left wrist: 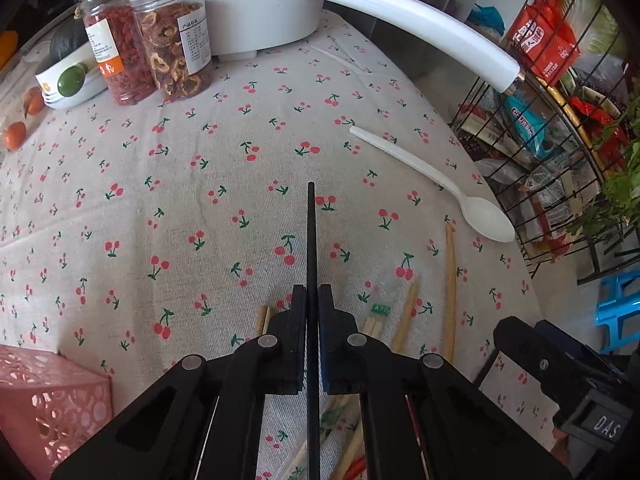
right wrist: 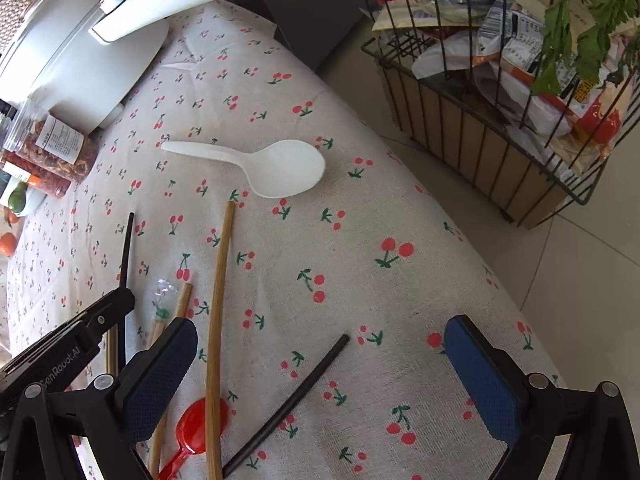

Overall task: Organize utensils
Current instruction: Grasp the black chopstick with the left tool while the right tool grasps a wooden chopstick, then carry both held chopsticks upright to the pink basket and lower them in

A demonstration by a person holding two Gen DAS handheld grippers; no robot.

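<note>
My left gripper [left wrist: 312, 289] is shut on a black chopstick [left wrist: 311, 232], which sticks out ahead of the jaws over the cherry-print tablecloth [left wrist: 200, 200]. In the right wrist view the same gripper [right wrist: 120, 296] shows at the left edge with that chopstick [right wrist: 127, 248]. My right gripper [right wrist: 322, 326] stands open above the cloth with nothing between its pads. Under it lie a second black chopstick [right wrist: 288, 404], a long wooden chopstick [right wrist: 218, 320] and a red spoon [right wrist: 200, 428]. A white spoon [right wrist: 272, 164] lies farther off. Several wooden chopsticks [left wrist: 450, 288] are scattered near the left gripper.
A pink perforated basket [left wrist: 44, 400] stands at the near left. At the back are a white pot with a long handle [left wrist: 420, 28], two jars [left wrist: 172, 48] and a stack of bowls [left wrist: 68, 80]. A wire rack of packets [left wrist: 560, 128] stands beyond the table's right edge.
</note>
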